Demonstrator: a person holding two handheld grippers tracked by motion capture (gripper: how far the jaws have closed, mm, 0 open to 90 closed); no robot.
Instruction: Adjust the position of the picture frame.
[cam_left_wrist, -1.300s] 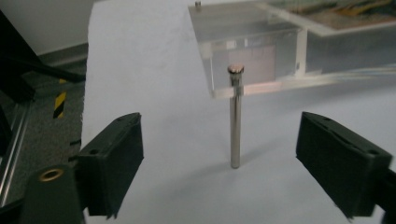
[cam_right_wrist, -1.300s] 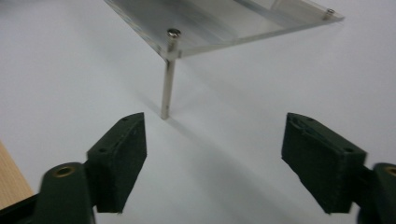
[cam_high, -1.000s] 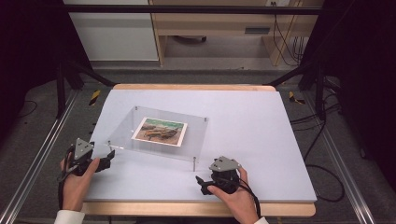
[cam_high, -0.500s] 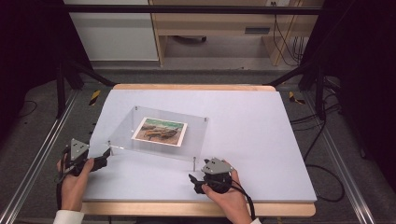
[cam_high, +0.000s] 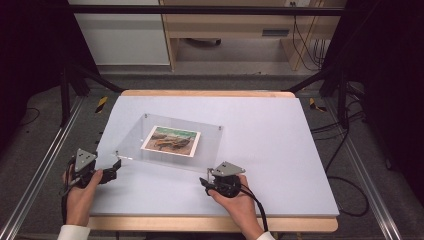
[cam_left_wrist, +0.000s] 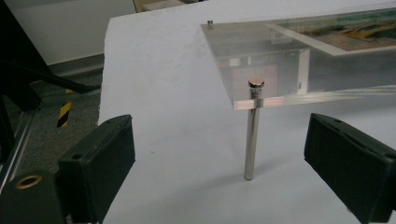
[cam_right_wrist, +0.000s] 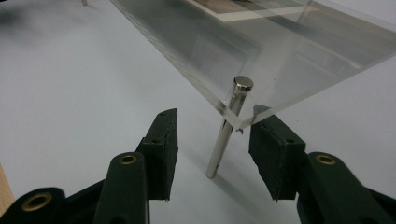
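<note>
**Both tongs lined up on the frame's near legs**

Pale blue sheeting covers the worktop, with dark floor and metal rails around it. On it stands a clear acrylic frame holding a picture, raised on slim metal legs at its corners. The left tongs are spread wide, the near-left leg standing ahead of them and between the jaws, not yet touched. The right tongs are spread less, with the near-right leg between the jaws, seemingly clear of both.

To grip well, I judge each pair should close squarely on its leg below the panel, both together, so the frame lifts level and does not twist.

From above, both hands sit at the frame's near corners and the whole panel is visible. Each gripper view adds what that one cannot: the gaps beside each leg and the cap on top.
</note>
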